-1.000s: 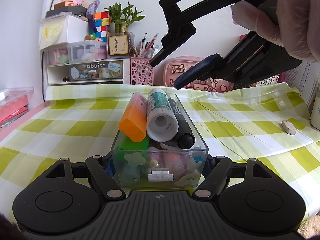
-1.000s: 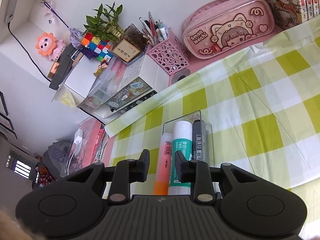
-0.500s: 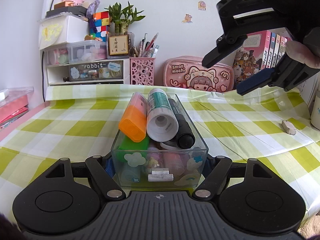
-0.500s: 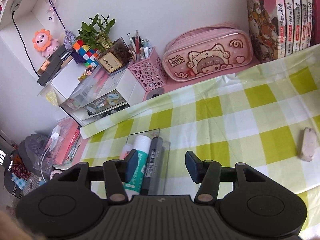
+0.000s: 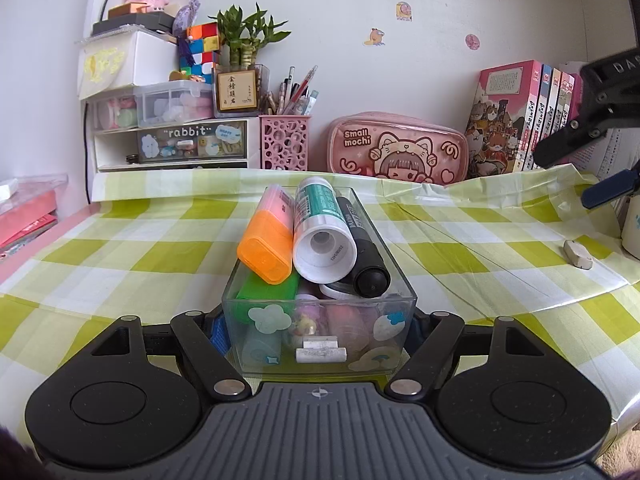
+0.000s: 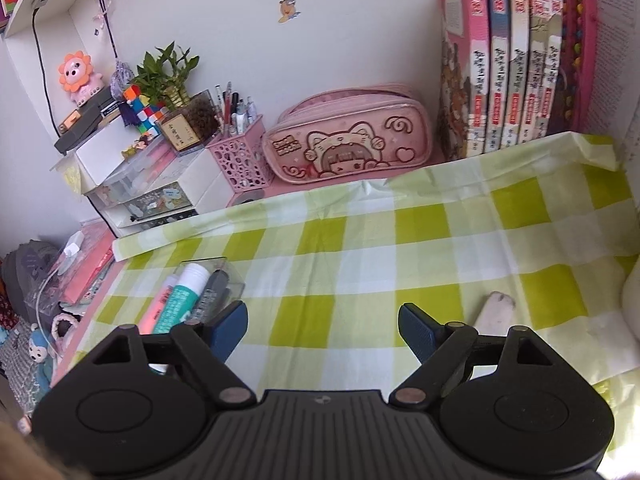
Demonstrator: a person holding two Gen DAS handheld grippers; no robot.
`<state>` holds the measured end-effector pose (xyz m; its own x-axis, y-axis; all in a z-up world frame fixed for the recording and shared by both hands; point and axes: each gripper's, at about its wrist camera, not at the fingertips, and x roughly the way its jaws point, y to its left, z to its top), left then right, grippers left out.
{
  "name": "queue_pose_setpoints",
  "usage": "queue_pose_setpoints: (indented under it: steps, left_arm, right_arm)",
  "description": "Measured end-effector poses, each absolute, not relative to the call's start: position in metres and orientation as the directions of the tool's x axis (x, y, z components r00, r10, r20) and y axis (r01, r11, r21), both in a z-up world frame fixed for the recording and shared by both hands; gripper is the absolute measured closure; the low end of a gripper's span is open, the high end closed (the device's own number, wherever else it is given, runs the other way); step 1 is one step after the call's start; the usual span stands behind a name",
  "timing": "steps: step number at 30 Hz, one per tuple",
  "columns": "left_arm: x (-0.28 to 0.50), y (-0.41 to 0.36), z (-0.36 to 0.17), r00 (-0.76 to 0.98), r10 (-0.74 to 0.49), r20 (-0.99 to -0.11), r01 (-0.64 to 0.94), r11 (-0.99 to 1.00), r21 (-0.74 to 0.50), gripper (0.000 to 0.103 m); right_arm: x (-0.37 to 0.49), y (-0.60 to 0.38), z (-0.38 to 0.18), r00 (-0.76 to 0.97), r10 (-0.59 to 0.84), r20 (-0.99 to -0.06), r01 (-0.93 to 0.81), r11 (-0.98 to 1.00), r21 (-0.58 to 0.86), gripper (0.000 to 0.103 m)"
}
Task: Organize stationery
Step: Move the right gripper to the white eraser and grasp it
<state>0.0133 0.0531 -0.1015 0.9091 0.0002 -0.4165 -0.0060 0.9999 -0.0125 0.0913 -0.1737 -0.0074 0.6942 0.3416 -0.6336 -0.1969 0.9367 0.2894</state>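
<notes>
A clear plastic box [image 5: 320, 320] sits on the green checked cloth, gripped at its sides by my left gripper [image 5: 318, 330]. On top of it lie an orange highlighter [image 5: 266, 240], a white-and-teal glue stick [image 5: 322, 228] and a black marker [image 5: 362, 248]; smaller items fill the bottom. The box also shows in the right wrist view [image 6: 202, 292]. My right gripper [image 6: 322, 330] is open and empty, held above the cloth to the right of the box; it appears at the left wrist view's right edge [image 5: 576, 172]. A white eraser [image 6: 494, 312] [image 5: 578, 255] lies on the cloth at the right.
Along the back wall stand a white drawer unit [image 5: 168, 140], a pink pen holder [image 5: 284, 142], a pink pencil case [image 5: 396, 148] and a row of books [image 6: 508, 68]. A white cup [image 5: 632, 228] stands at the right edge. Pink boxes [image 5: 24, 216] lie at the left.
My right gripper has moved away from above the box to the right and has opened wide. The left gripper and the box have not moved.
</notes>
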Motion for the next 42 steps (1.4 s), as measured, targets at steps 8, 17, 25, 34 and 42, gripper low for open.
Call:
queue_pose_setpoints:
  steps: [8,17,25,34,42]
  left_arm:
    - [0.013,0.053,-0.101,0.909,0.001,-0.416,-0.006,1.0,-0.011,0.028]
    - [0.013,0.053,-0.101,0.909,0.001,-0.416,-0.006,1.0,-0.011,0.028]
    - [0.013,0.053,-0.101,0.909,0.001,-0.416,-0.006,1.0,-0.011,0.028]
    - [0.013,0.053,-0.101,0.909,0.001,-0.416,-0.006,1.0,-0.011,0.028]
    - [0.013,0.053,-0.101,0.909,0.001,-0.416,-0.006,1.0,-0.011,0.028]
  right_arm:
    - [0.082,-0.199,-0.032,0.745,0.162,-0.647,-0.167,0.984,0.053,0.002]
    - [0.101,-0.205,-0.065,0.728,0.067,-0.683,-0.085,0.996,0.007,0.002]
    - [0.105,-0.211,-0.076,0.743,0.023,-0.669,-0.02,1.0,0.012,0.005]
    - [0.102,-0.208,-0.073,0.763,0.023,-0.646,-0.028,1.0,0.003,0.034]
    - [0.1,-0.203,-0.069,0.767,0.018,-0.641,-0.028,1.0,-0.005,0.043]
